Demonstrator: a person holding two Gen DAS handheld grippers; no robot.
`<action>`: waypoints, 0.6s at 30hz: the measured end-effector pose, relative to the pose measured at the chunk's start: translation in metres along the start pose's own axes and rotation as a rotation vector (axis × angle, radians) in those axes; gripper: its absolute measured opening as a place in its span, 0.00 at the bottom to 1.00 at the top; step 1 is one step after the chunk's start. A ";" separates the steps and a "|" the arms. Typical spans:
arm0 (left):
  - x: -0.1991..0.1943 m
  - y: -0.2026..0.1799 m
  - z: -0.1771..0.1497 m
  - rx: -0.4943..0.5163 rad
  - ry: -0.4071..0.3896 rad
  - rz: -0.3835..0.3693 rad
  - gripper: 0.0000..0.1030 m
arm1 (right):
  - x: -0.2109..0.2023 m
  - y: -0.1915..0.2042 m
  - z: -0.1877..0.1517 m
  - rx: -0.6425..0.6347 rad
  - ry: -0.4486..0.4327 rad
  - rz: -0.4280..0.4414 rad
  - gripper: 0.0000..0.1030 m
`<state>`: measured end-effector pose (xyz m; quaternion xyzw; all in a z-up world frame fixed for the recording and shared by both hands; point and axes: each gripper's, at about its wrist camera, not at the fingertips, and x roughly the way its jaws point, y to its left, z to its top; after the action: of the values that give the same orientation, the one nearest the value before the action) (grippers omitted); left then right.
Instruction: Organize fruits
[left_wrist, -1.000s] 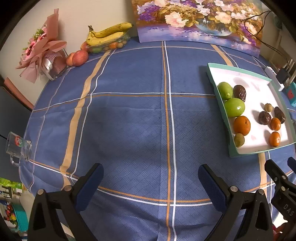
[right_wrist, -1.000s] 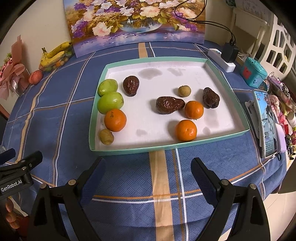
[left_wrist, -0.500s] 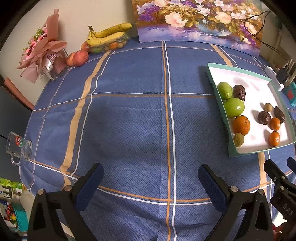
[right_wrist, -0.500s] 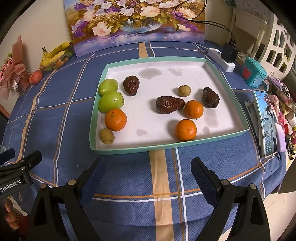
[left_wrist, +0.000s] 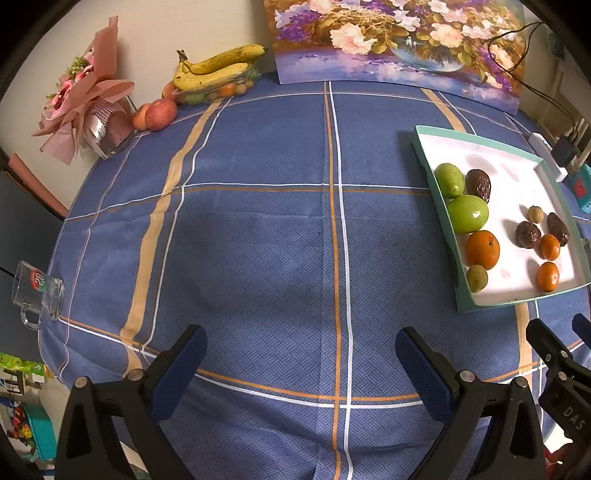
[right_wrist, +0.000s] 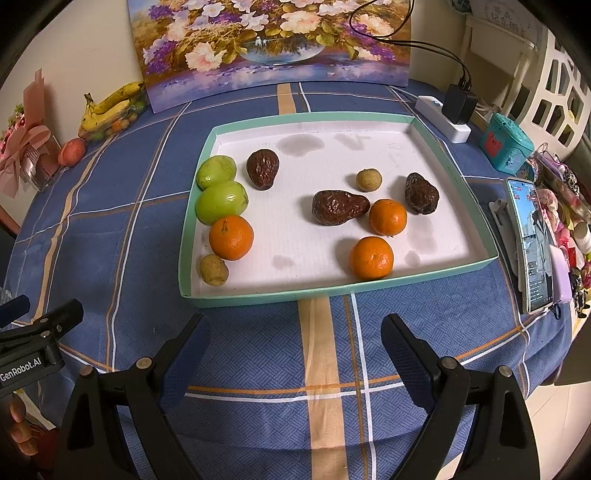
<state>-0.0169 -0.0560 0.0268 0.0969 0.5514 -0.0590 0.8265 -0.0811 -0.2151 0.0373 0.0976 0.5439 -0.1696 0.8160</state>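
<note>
At the far left edge of the blue checked tablecloth (left_wrist: 258, 240), at about nine o'clock in the left wrist view, a glass mug (left_wrist: 37, 291) is seen lying on its side. A pink bouquet (left_wrist: 85, 107) is placed at ten o'clock, with two apples (left_wrist: 157, 114) just beside it and a bunch of bananas (left_wrist: 218, 68) resting on a clear container at eleven o'clock. A flower painting (left_wrist: 399, 48) is propped against the wall at twelve to one o'clock.

The left gripper (left_wrist: 301, 363) is held low over bare cloth at six o'clock, its jaws spread wide with nothing between them.

The fruits are gathered in a shallow green-rimmed tray (right_wrist: 458, 267), seen at three o'clock from the left wrist and at the centre from the right wrist. Along the tray's left wall two green fruits (right_wrist: 221, 202), an orange (right_wrist: 231, 237) and a small brownish fruit (right_wrist: 214, 270) are lined up, touching or nearly so. A wrinkled dark fruit (right_wrist: 263, 168) is set beside the upper green one. Toward the right, another dark fruit (right_wrist: 338, 211), two more oranges (right_wrist: 371, 257), a small round fruit (right_wrist: 368, 180) and a third dark fruit (right_wrist: 422, 193) are scattered.

The right gripper (right_wrist: 295, 341) is held at six o'clock just in front of the tray, its fingers wide apart and empty. A phone (right_wrist: 532, 243) is lying at three o'clock, beyond the tray.
</note>
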 end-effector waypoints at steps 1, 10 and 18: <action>0.000 0.000 0.000 0.000 0.000 0.000 1.00 | 0.000 0.000 0.000 0.000 0.000 0.000 0.91; 0.000 0.001 0.000 0.000 0.001 0.000 1.00 | 0.000 0.000 -0.001 -0.001 0.000 0.000 0.91; 0.000 0.001 -0.001 -0.004 0.001 0.003 1.00 | 0.001 0.000 -0.001 -0.001 0.001 0.000 0.91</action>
<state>-0.0174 -0.0547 0.0271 0.0961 0.5516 -0.0566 0.8266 -0.0814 -0.2150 0.0366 0.0971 0.5444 -0.1694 0.8157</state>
